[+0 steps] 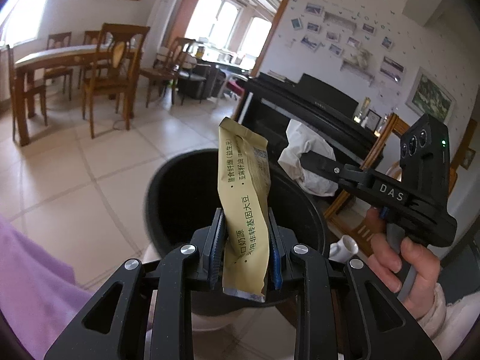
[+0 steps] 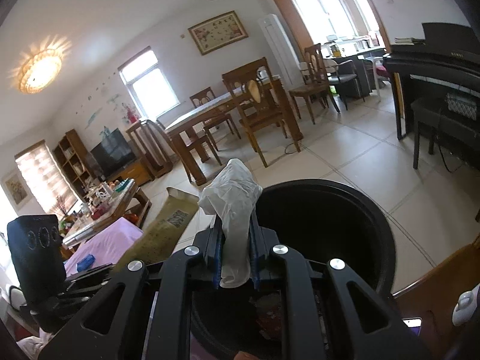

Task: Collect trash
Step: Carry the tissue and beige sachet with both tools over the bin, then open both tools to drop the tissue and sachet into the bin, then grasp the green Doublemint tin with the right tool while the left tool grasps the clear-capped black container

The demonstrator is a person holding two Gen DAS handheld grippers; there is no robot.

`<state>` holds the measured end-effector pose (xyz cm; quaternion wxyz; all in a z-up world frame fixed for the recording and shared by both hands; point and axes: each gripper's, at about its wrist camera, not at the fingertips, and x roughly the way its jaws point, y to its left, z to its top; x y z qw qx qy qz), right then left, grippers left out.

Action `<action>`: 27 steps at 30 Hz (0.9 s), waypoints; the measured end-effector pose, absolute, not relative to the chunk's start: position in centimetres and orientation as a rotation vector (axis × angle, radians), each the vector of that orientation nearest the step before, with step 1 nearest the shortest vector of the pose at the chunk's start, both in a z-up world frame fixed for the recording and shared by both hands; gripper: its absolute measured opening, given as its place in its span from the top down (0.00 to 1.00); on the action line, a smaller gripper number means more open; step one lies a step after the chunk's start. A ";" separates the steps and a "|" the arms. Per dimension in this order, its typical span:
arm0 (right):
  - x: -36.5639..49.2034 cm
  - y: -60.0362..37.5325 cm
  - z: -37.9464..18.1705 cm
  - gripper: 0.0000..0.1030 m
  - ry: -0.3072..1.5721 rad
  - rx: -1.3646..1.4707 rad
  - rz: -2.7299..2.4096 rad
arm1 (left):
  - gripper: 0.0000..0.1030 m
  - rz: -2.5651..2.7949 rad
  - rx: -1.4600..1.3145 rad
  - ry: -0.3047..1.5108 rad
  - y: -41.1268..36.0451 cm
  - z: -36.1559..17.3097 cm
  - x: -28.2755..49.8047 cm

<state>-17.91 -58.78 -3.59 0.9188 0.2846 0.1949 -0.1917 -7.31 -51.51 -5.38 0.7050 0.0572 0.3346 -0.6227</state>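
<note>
My left gripper [image 1: 246, 225] is shut on a tan snack wrapper [image 1: 244, 189] with green Chinese print, held upright over the black round trash bin [image 1: 168, 198]. My right gripper [image 2: 235, 234] is shut on a crumpled white tissue [image 2: 232, 198], held at the left rim of the same bin [image 2: 375, 210]. In the left wrist view the right gripper [image 1: 303, 157] comes in from the right with the tissue [image 1: 306, 147] over the bin's far rim. The wrapper also shows in the right wrist view [image 2: 174, 213], at the left of the tissue. Some trash lies in the bin's bottom.
A wooden dining table [image 1: 54, 57] with chairs [image 1: 114, 75] stands across the tiled floor. A black piano [image 1: 315, 105] stands at the right wall. A wooden-framed table edge [image 1: 354, 198] and a white cup [image 1: 345, 247] are beside the bin. A purple cloth [image 2: 105, 246] is at the left.
</note>
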 end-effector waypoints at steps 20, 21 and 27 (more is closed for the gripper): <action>-21.2 -62.1 -6.0 0.21 0.361 0.669 -0.400 | 0.10 -1.308 0.246 0.720 -53.5 -6.1 -9.2; -21.2 -62.0 -5.9 0.19 0.361 0.669 -0.399 | 0.09 -1.301 0.241 0.713 -53.0 -5.8 -9.0; -20.5 -61.0 -5.8 0.16 0.382 0.642 -0.392 | 0.08 -1.275 0.212 0.698 -50.5 -4.8 -8.0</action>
